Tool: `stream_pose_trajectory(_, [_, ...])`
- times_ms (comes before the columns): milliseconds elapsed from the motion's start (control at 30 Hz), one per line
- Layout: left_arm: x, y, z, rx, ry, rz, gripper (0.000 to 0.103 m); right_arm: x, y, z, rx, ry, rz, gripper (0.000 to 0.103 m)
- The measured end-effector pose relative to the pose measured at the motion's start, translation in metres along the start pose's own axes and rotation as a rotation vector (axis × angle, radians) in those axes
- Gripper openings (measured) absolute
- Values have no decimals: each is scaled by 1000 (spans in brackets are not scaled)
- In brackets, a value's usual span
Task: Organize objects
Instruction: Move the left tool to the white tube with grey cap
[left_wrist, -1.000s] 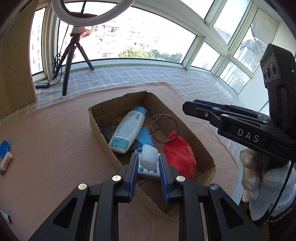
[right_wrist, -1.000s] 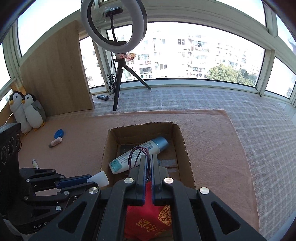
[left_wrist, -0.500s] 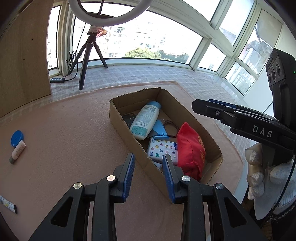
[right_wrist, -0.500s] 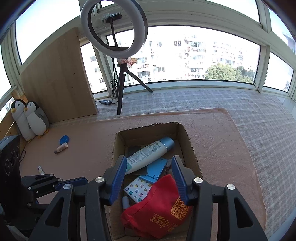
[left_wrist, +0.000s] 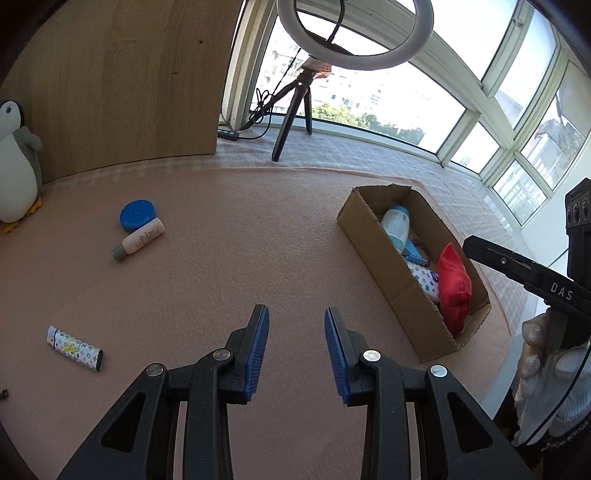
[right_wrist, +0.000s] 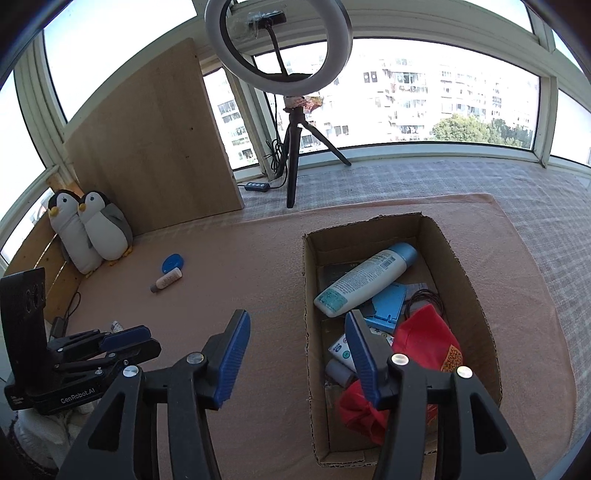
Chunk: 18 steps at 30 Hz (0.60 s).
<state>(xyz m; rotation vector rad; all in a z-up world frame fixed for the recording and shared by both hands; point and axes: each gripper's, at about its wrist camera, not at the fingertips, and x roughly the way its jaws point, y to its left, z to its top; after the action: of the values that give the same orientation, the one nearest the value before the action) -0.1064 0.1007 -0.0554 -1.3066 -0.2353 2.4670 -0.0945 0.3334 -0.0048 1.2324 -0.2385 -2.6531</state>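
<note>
both grippers, left (left_wrist: 296, 345) and right (right_wrist: 297, 356), stand released and empty. the lighter (left_wrist: 74, 347) lies flat on the mat (left_wrist: 229, 236), left of the left gripper, well apart from the box (right_wrist: 476, 295). it looks light, stiff and slick; best pinched across its narrow sides. what lies under the red pouch (right_wrist: 424, 343) is hidden.

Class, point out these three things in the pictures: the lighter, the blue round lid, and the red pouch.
lighter (left_wrist: 74, 348), left wrist view, middle of its patterned body.
blue round lid (left_wrist: 137, 218), left wrist view, centre of its top.
red pouch (right_wrist: 424, 341), right wrist view, its upper cloth face.
</note>
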Motion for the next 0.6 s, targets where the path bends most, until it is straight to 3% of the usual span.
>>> stream_pose_trajectory(600, [-53,171,-17,-224,-43,186,34,34,72,-17,-59,100,40,50])
